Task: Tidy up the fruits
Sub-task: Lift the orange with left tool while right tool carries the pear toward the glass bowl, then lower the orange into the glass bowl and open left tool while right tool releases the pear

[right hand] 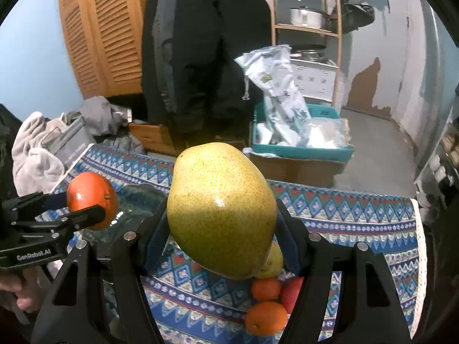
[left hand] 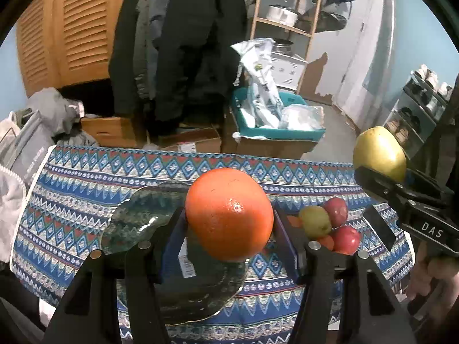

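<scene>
The left gripper (left hand: 229,223) has its jaws clamped on an orange (left hand: 229,213), held above a glass plate (left hand: 129,223) on the patterned tabletop (left hand: 86,177). The right gripper (right hand: 222,229) has its jaws clamped on a yellow-green pear (right hand: 221,209), raised above the pile of fruits (right hand: 268,304) at the right.

Orange (left hand: 229,218) and speckled yellow-green pear (right hand: 221,212), both aloft above tablecloth.
</scene>
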A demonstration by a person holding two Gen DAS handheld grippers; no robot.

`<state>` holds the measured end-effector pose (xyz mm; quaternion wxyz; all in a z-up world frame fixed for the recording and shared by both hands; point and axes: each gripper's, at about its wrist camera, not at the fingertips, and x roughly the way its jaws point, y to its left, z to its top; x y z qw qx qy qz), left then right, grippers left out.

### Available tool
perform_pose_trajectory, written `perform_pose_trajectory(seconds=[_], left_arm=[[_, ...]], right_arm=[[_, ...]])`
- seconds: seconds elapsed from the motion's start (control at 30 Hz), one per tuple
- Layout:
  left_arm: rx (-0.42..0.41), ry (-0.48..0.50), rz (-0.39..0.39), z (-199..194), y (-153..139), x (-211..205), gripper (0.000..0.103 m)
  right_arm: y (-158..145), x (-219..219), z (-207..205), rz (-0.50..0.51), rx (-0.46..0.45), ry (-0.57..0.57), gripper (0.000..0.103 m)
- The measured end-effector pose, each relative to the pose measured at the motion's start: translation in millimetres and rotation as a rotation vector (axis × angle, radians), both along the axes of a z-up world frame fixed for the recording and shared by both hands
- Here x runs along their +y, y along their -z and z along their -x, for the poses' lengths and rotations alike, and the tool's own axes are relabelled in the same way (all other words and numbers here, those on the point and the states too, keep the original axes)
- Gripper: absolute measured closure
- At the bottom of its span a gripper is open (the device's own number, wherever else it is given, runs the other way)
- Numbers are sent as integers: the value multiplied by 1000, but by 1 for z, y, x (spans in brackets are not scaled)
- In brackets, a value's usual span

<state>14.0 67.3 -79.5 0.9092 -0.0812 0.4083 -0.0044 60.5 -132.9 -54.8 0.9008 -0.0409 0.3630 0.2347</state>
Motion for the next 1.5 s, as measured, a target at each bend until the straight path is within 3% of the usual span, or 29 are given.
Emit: perform_pose_trajectory(seconds=[0.87, 1.5], left_arm=[[87, -170, 7, 4, 42, 90, 41], [246, -211, 19, -8, 105, 117, 41]], right_arm=[[30, 118, -23, 20, 97, -150, 35], [106, 171, -34, 140, 230, -220, 35]])
